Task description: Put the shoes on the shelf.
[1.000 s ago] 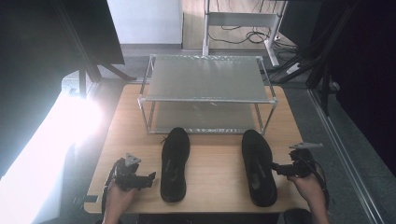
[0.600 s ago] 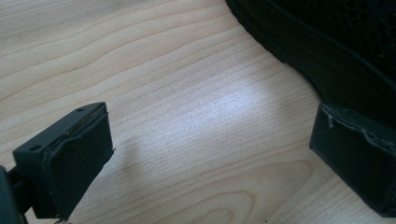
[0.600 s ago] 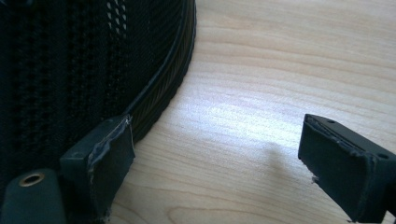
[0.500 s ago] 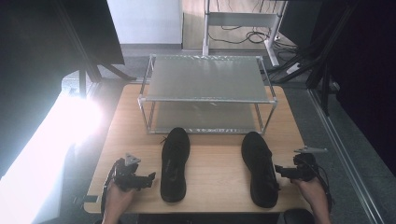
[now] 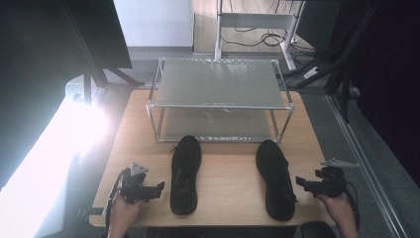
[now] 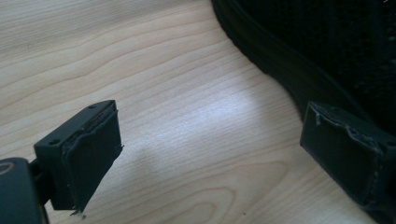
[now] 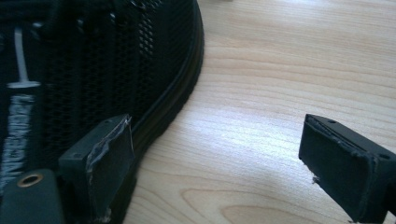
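Note:
Two black shoes lie toes-away on the wooden table [image 5: 228, 173]: the left shoe [image 5: 184, 173] and the right shoe [image 5: 275, 181]. My left gripper [image 5: 159, 187] rests just left of the left shoe, pointing at its side. In the left gripper view the left gripper [image 6: 210, 154] is open over bare wood, its jaws having just been closing slightly with nothing between them, and the shoe's sole [image 6: 289, 70] runs past the right jaw. My right gripper [image 5: 299, 181] sits right of the right shoe. In the right gripper view the right gripper [image 7: 224, 158] is open, its left jaw beside the mesh shoe [image 7: 93, 60].
A two-shelf metal rack [image 5: 218, 84] stands at the back of the table, its lower shelf just beyond the shoe toes. Bright glare falls on the floor at the left. Desk legs and cables lie past the far edge.
The right hand and gripper have shifted slightly rightward and toward the near edge, away from the right shoe. The left hand and both shoes have stayed put.

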Demonstrator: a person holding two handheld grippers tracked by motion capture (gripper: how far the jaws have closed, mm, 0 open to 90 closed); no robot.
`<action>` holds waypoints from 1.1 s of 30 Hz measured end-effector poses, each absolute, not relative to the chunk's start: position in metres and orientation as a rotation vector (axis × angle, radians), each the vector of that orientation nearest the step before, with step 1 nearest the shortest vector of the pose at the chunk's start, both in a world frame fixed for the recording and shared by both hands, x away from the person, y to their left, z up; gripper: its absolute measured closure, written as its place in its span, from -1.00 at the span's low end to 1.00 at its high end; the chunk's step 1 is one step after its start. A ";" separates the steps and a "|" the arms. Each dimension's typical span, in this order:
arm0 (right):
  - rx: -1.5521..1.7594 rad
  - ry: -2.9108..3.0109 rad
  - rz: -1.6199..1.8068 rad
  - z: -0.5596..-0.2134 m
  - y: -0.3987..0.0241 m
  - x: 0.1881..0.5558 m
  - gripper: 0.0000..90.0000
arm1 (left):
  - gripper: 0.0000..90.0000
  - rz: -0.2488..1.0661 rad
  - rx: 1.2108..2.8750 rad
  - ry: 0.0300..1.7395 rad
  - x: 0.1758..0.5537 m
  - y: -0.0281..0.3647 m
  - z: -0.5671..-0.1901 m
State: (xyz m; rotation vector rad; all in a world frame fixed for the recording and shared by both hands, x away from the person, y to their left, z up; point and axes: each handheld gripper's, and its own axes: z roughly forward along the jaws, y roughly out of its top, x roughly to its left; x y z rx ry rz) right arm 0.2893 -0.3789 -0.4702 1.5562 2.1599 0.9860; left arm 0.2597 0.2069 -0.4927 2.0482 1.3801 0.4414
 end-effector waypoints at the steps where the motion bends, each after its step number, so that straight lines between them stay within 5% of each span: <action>1: 1.556 2.160 0.986 -0.470 -0.379 0.289 -0.78 | -0.89 0.438 2.044 1.382 0.259 0.206 -0.491; 20: 1.501 2.193 1.144 -0.435 -0.367 0.257 -0.80 | -0.87 0.387 2.055 1.279 0.243 0.174 -0.447; 33: 1.450 2.287 1.126 -0.442 -0.334 0.280 -0.80 | -0.82 0.322 2.047 1.269 0.264 0.154 -0.445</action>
